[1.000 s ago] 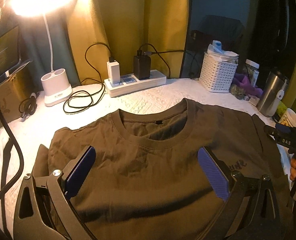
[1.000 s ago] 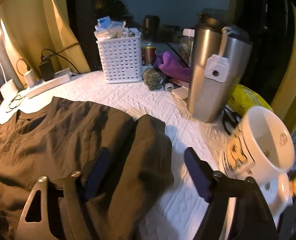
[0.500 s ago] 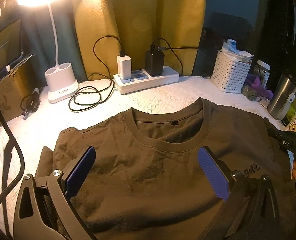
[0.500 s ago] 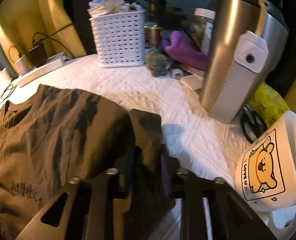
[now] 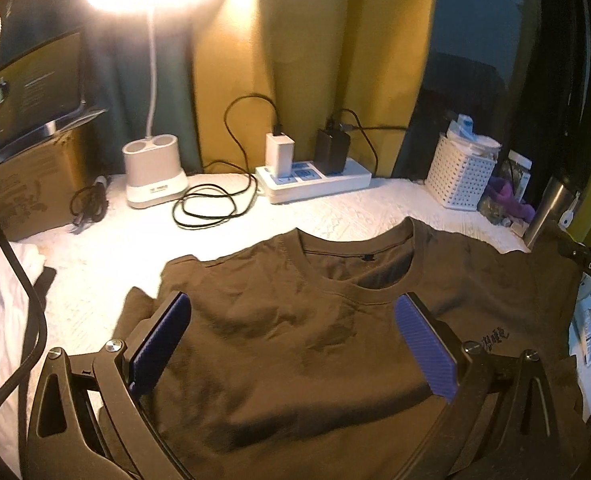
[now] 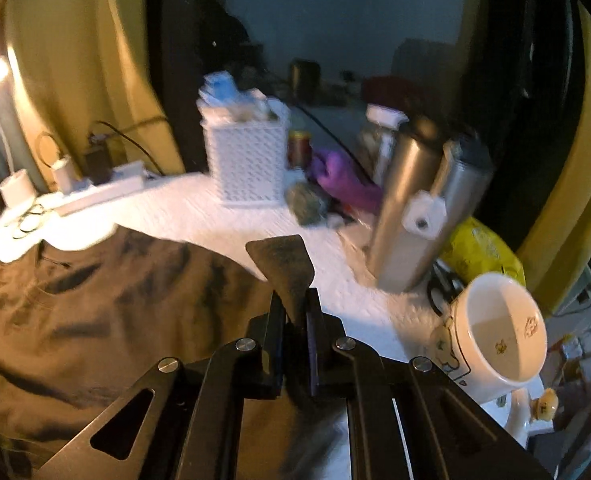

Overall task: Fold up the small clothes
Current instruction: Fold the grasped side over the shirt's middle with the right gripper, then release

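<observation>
On the white tabletop (image 5: 107, 256), the brown T-shirt (image 5: 295, 344) lies face up and spread flat, collar toward twelve o'clock in the left wrist view. Its sleeve (image 6: 283, 264) on the person's right side is lifted off the cloth, pinched by the right claw (image 6: 294, 320).

The step in hand looks like the first fold: bringing that sleeve across toward the chest. It would go best if the sleeve is carried low and toward nine o'clock in the right wrist view, so the crease runs straight from shoulder to hem, while the mug (image 6: 499, 332) and steel flask (image 6: 407, 208) at three o'clock are kept clear of the swing.

That right claw has just clenched on the sleeve, with fabric fanning out above its tips. The left claw (image 5: 291, 344) is released, jaws spread wide above the shirt's chest, pads apparently touching nothing; it could pin the body while the sleeve crosses.
</observation>
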{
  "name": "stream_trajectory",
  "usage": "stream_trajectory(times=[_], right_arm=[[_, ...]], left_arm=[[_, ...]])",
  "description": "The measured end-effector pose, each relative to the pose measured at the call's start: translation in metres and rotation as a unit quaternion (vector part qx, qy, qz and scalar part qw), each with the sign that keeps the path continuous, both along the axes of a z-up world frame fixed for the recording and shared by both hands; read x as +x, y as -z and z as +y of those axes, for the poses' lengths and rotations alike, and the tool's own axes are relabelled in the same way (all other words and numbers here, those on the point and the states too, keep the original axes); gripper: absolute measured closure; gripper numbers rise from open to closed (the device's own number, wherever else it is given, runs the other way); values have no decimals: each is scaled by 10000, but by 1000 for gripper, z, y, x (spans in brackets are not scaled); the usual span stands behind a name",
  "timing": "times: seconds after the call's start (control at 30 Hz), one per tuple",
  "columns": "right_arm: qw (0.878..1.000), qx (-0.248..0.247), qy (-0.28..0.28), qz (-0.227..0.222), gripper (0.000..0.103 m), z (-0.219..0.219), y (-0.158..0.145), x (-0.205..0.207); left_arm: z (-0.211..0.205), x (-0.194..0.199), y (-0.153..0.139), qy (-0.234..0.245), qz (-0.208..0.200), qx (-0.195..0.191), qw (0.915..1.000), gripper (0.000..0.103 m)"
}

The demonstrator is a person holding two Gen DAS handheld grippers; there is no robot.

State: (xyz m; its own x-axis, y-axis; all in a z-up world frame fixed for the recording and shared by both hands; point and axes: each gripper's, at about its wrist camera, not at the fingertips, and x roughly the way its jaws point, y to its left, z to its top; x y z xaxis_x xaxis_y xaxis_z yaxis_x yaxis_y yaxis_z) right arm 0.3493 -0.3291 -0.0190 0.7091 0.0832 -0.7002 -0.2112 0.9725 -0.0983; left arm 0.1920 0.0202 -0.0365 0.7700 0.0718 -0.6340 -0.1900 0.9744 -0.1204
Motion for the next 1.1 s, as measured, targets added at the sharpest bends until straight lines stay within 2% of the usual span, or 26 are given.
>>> stream_trajectory(times=[0.17, 0.43, 0.73, 0.87, 0.93, 0.97, 1.0, 1.03, 1.1], right_arm=[[9995, 7, -305, -25, 94, 41, -3, -11], [9968, 41, -679, 409, 94, 103, 30, -24], [9915, 133, -709, 1084, 94, 133, 68, -28], [9902, 160, -704, 1194, 93, 138, 74, -31], [9894, 169, -707, 1257, 84, 140, 77, -32], [9878, 242, -786, 1321, 62, 142, 79, -34], [9868, 289, -833, 1361, 31, 143, 80, -36], [9862, 324, -875, 1369, 22, 145, 81, -38], [9840, 361, -1048, 1395, 21, 150, 82, -46]], left_arm=[[23, -19, 0, -88, -116, -131, 9998, 2], [54, -42, 9, -268, -54, -260, 9993, 2], [77, -55, 21, -462, 136, -317, 9983, 2], [80, -60, 23, -497, 159, -329, 9981, 2], [80, -62, 23, -511, 162, -326, 9980, 2], [79, -63, 22, -520, 163, -318, 9980, 2], [80, -65, 22, -518, 165, -304, 9981, 2], [79, -66, 22, -515, 167, -289, 9981, 2], [77, -68, 21, -508, 178, -250, 9982, 2]])
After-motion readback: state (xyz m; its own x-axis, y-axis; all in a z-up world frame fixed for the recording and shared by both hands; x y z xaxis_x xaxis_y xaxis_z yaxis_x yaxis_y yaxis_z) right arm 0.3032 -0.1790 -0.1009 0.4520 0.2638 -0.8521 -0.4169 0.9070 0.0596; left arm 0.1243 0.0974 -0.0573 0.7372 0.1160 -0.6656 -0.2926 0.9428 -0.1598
